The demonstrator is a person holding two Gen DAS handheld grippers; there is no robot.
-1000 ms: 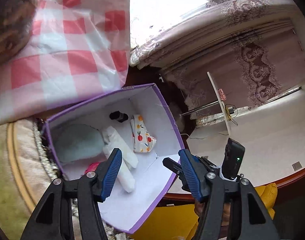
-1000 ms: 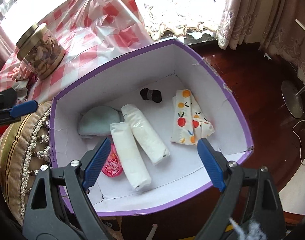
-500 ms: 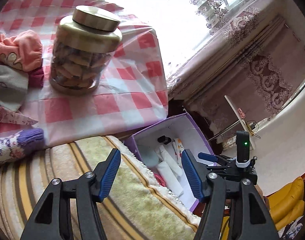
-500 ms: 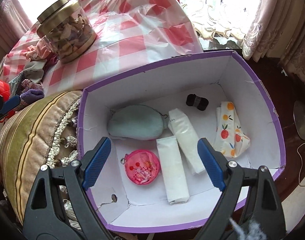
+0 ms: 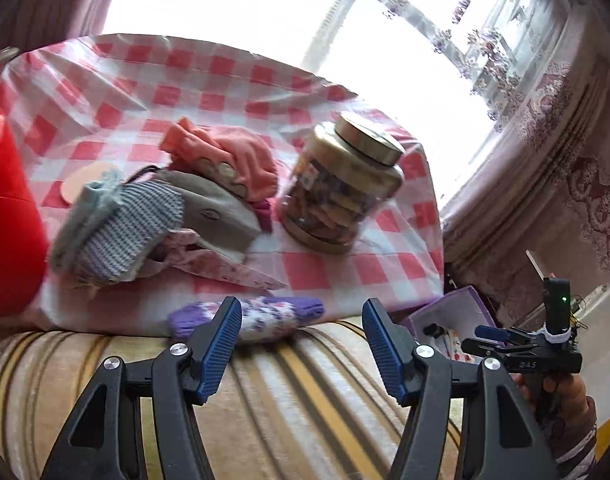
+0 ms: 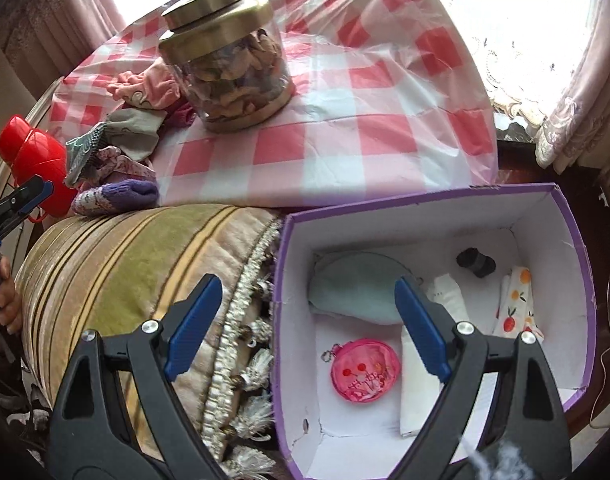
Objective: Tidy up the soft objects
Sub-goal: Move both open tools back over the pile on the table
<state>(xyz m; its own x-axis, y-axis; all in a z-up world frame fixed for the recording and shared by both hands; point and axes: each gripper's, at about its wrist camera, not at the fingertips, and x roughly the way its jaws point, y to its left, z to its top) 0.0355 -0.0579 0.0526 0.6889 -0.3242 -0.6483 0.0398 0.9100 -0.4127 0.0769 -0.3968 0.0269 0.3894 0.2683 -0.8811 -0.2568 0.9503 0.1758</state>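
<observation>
A purple-and-white knitted sock [image 5: 247, 317] lay at the near edge of the red-and-white checked plastic tablecloth [image 5: 325, 268], just ahead of the left tongs [image 5: 301, 344] and a little toward their left blade, where cloth met the striped velvet bolster cushion [image 5: 289, 392]. The left tongs stood open with nothing between the blue pads, and pointed at the sock across the cushion. Beyond the sock, farther from the blades, sat a heap of soft items: a grey-checked knitted piece [image 5: 121, 228], a grey cloth [image 5: 221, 208] and a salmon-pink fleece garment [image 5: 229, 156], with a gold-lidded glass jar [image 5: 341, 184] to their right.

The right tongs [image 6: 305, 324] hung wide open and empty over the seam between the cushion and the purple-rimmed white cardboard box [image 6: 573, 240], their right blade above the box's interior. Under that blade lay a pale blue pouch [image 6: 353, 292], a round pink coin purse [image 6: 363, 376], white rolled packets [image 6: 417, 396], a fruit-print cloth [image 6: 517, 304] and a small black roll [image 6: 475, 262].

The step in hand appeared to be the reach for the next soft item, with several already boxed and the heap yet to go. The next move probably called for the left tongs to advance, straddle the sock across its narrow width and close, taking care not to snag the thin tablecloth beneath.
</observation>
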